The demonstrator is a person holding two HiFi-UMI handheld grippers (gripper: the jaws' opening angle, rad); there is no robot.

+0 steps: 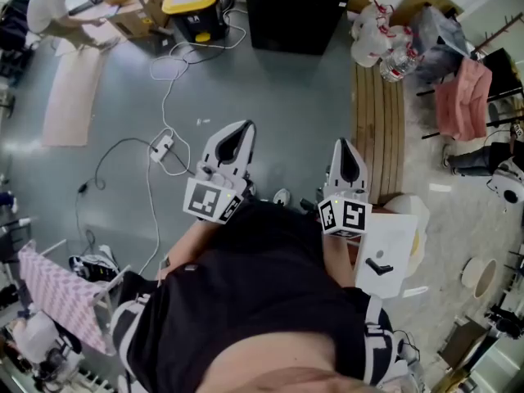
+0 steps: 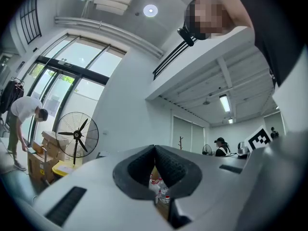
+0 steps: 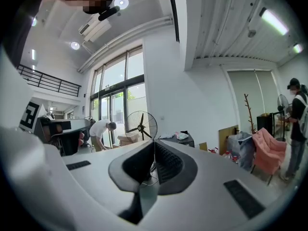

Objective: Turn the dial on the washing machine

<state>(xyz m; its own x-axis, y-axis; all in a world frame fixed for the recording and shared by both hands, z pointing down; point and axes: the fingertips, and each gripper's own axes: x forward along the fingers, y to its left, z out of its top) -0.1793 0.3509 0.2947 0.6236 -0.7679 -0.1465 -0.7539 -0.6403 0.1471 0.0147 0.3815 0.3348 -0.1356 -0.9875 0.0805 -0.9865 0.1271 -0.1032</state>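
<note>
Task is judged not started: no washing machine or dial can be made out in any view, so it is yet to be found and reached. The left gripper [image 1: 242,129] is shut, jaws met at the tips, nothing clamped. The right gripper [image 1: 345,146] is likewise closed and empty. Both are held close to the body, pointed out over the floor [image 1: 311,97]. Loose cables [image 1: 147,178] and a power strip [image 1: 161,147] are seen left of the floor's middle. A black cabinet [image 1: 297,11] and a yellow-lidded box [image 1: 192,2] are seen at its far edge, a slatted wooden bench [image 1: 378,129] toward its right edge. The cables are judged a trip risk.
</note>
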